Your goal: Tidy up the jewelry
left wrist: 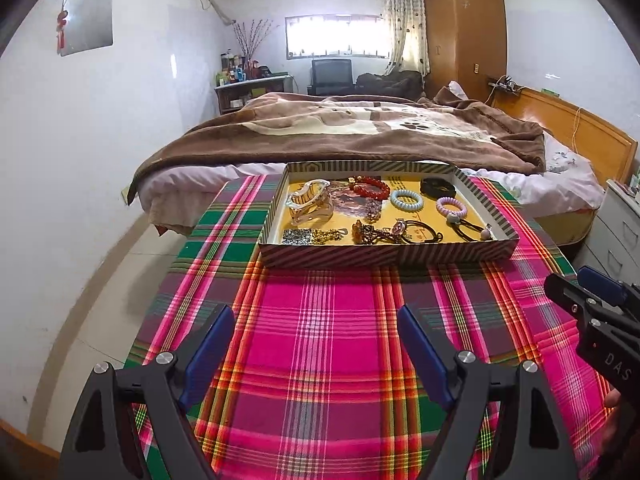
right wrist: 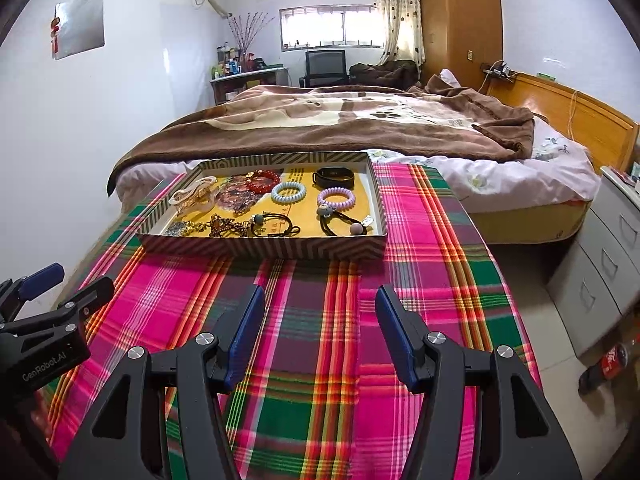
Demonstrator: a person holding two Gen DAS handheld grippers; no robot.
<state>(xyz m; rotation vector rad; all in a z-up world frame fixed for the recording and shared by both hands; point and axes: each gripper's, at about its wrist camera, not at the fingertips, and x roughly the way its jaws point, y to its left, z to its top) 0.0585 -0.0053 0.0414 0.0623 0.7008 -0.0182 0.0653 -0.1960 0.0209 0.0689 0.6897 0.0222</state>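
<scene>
Both my claws hang open and empty over the near edge of the surface (left wrist: pixel 320 344); the jewelry tray (left wrist: pixel 384 254) lies straight ahead toward the far edge, long side facing me, left claw (left wrist: pixel 316 330) squarest to it, right claw (right wrist: pixel 320 312) offset.

Ahead of both tongs, a plaid cloth (left wrist: pixel 320 340) in hot pink, green, orange and white carries a tray (left wrist: pixel 384 254) with brown-and-cream chevron-striped walls and a mustard-yellow floor. Inside lie a red bead bracelet (left wrist: pixel 370 187), a pale blue coil tie (left wrist: pixel 407 199), a lilac coil tie (left wrist: pixel 451 205) and a black band (left wrist: pixel 438 187); the tongs' pads (right wrist: pixel 244 336) are blue
</scene>
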